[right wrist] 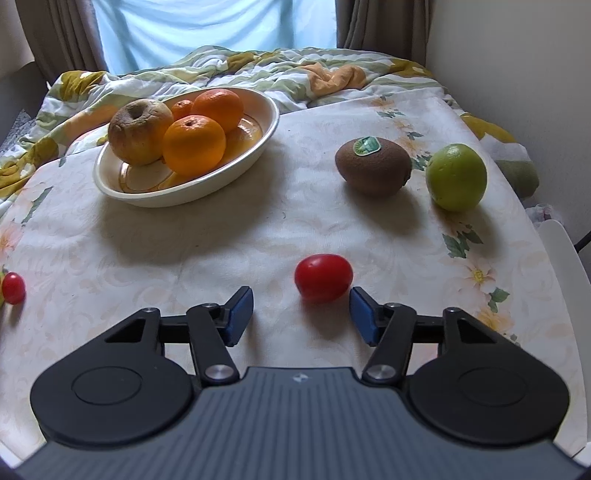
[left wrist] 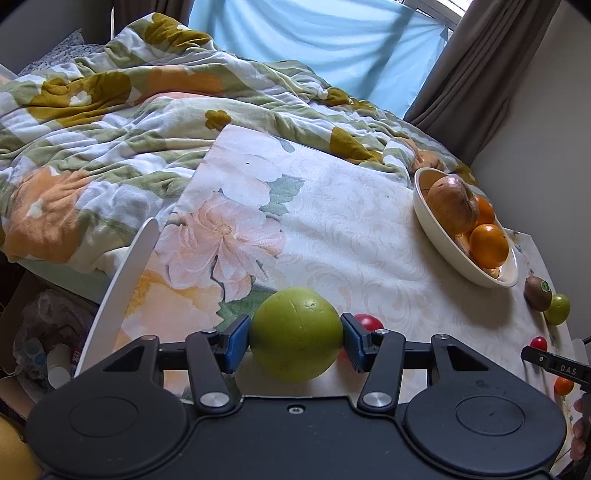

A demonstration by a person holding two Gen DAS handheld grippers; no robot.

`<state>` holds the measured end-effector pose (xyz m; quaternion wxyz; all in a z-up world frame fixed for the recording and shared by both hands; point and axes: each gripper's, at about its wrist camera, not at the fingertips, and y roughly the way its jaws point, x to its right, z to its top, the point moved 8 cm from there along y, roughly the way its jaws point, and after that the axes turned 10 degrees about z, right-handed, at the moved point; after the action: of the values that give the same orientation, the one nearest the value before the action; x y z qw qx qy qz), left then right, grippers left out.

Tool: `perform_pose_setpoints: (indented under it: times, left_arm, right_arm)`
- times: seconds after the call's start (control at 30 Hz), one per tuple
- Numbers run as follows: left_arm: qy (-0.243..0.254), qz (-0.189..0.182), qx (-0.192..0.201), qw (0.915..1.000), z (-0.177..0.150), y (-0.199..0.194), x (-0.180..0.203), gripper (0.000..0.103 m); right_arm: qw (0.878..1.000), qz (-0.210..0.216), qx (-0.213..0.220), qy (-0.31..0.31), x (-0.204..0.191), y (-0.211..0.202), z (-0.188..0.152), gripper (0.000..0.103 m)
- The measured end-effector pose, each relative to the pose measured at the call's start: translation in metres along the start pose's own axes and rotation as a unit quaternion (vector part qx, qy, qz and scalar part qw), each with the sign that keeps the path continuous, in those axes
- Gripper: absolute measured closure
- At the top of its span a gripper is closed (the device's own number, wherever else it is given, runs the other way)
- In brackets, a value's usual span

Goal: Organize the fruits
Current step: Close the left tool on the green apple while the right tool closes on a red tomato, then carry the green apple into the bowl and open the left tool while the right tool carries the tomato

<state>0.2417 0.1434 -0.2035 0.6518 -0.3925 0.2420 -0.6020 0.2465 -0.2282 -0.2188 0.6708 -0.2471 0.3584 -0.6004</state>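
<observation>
Right wrist view: right gripper (right wrist: 301, 314), jaws apart, faces a red tomato (right wrist: 323, 277) just right of centre; left gripper (left wrist: 295, 341) clamps a green fruit (left wrist: 295, 334).

A bedroom — rumpled quilt (left wrist: 110, 122), curtained window (left wrist: 314, 40).

Soft daylight is admitted through the pale blue curtain (right wrist: 207, 33) at the back, and the scene is evenly lit. Broad, diffuse shadows are cast toward the camera beneath the bowl (right wrist: 155, 192) and the kiwi (right wrist: 373, 166). Straight edges are bent by fisheye distortion, and the corners are darkened. The tomato (right wrist: 323, 277) is slightly blurred.
</observation>
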Motion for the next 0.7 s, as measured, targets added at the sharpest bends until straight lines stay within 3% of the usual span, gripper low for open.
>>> perform_pose_setpoints:
  times: [0.23, 0.27, 0.33, 0.37, 0.7]
  left_arm:
    - [-0.004, 0.006, 0.000, 1.0000, -0.005, -0.006, -0.006, 0.046]
    - [-0.004, 0.007, 0.000, 1.0000, -0.006, -0.008, -0.006, 0.046]
    - [-0.003, 0.007, 0.001, 1.0000, -0.008, -0.010, -0.007, 0.046]
    - [-0.002, 0.006, 0.001, 1.0000, -0.008, -0.012, -0.007, 0.046]
    - [-0.002, -0.006, 0.021, 0.9998, -0.005, -0.041, 0.000, 0.046]
  right_arm:
    - [1.000, -0.012, 0.010, 0.006, 0.006, 0.005, 0.006, 0.033]
    - [1.000, -0.012, 0.012, 0.006, 0.006, 0.006, 0.007, 0.036]
    - [1.000, -0.014, 0.014, -0.002, 0.004, 0.006, 0.008, 0.052]
    - [1.000, -0.014, 0.013, -0.005, 0.004, 0.005, 0.009, 0.053]
    - [1.000, 0.002, 0.024, -0.008, -0.009, -0.015, 0.012, 0.053]
